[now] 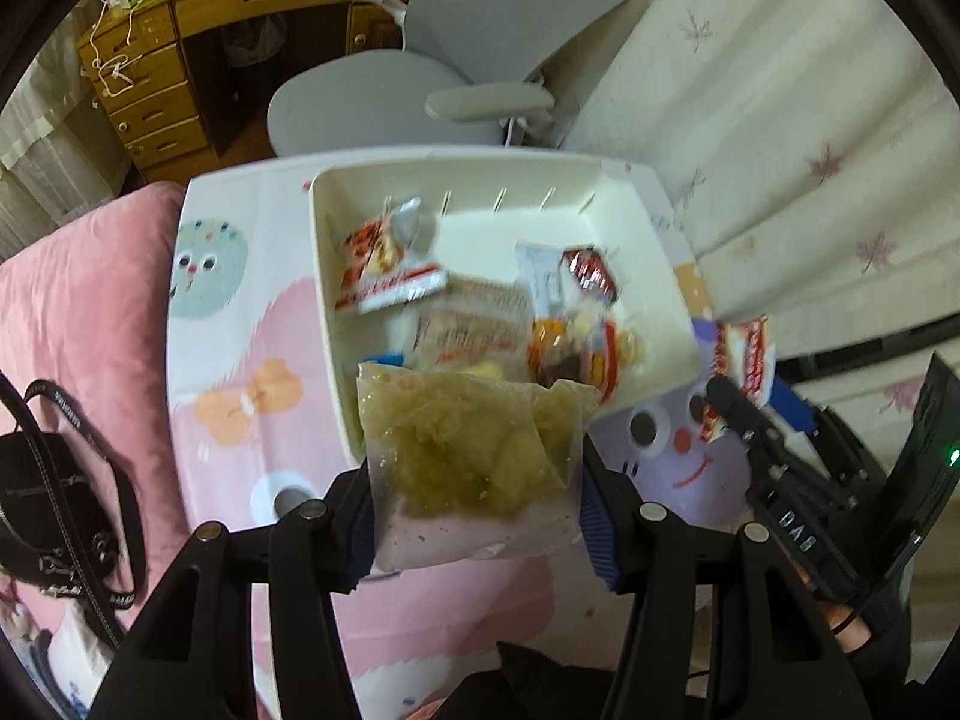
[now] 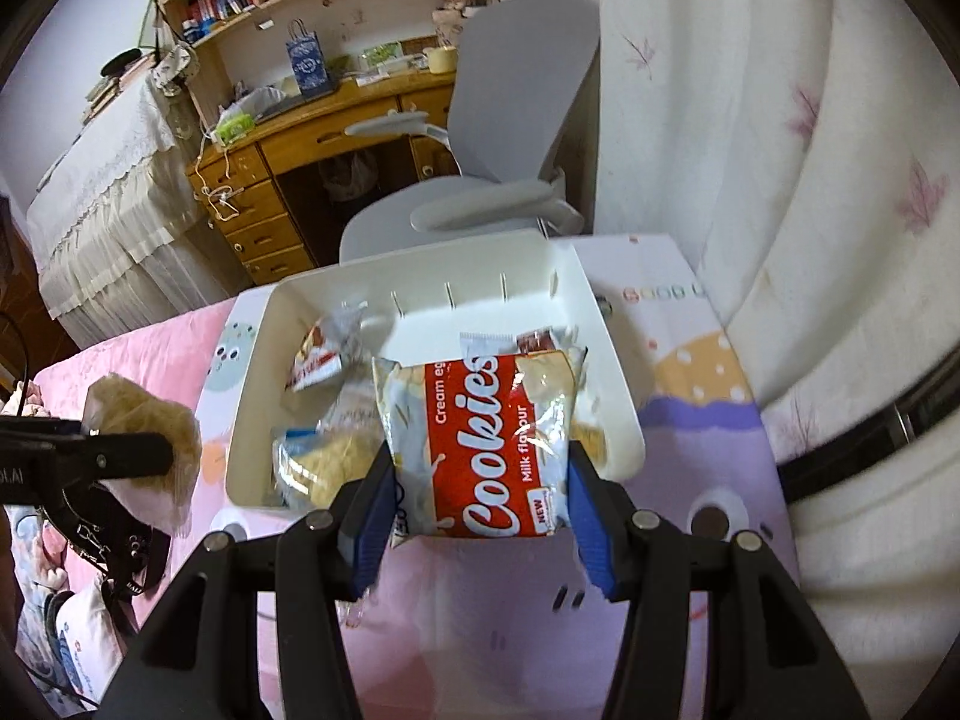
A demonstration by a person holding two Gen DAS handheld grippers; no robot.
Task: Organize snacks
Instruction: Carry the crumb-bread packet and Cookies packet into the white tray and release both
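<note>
Cookie pack: your right gripper [image 2: 480, 516] has its blue pads [image 2: 375, 516] clamped on the lower sides of a red-and-white foil packet printed "Cookies" [image 2: 480, 444]; it hangs in the air over the near wall of the bin.
Clear bag: your left gripper [image 1: 477, 516] pinches a transparent plastic bag of pale yellow snack pieces [image 1: 474, 450] by its bottom edge, pads pressed on both sides; the bag stands up in front of the bin's near wall.
Bin: the white rectangular plastic bin with slotted walls [image 1: 480, 180] sits on the table and holds several wrapped snacks, among them a red-and-white wrapper [image 1: 390, 276] at its left and a silver-and-red one [image 1: 570, 276] at its right.
Table: a low table under a pastel cartoon-print cloth [image 1: 240, 360] carries the bin.
Surroundings: a pink quilt [image 1: 78, 312] lies left of the table with a black strapped bag [image 1: 54, 498] on it; a grey office chair [image 1: 480, 60] and a wooden desk [image 1: 198, 18] stand beyond, and a white leaf-print curtain [image 1: 810, 120] hangs at right.
</note>
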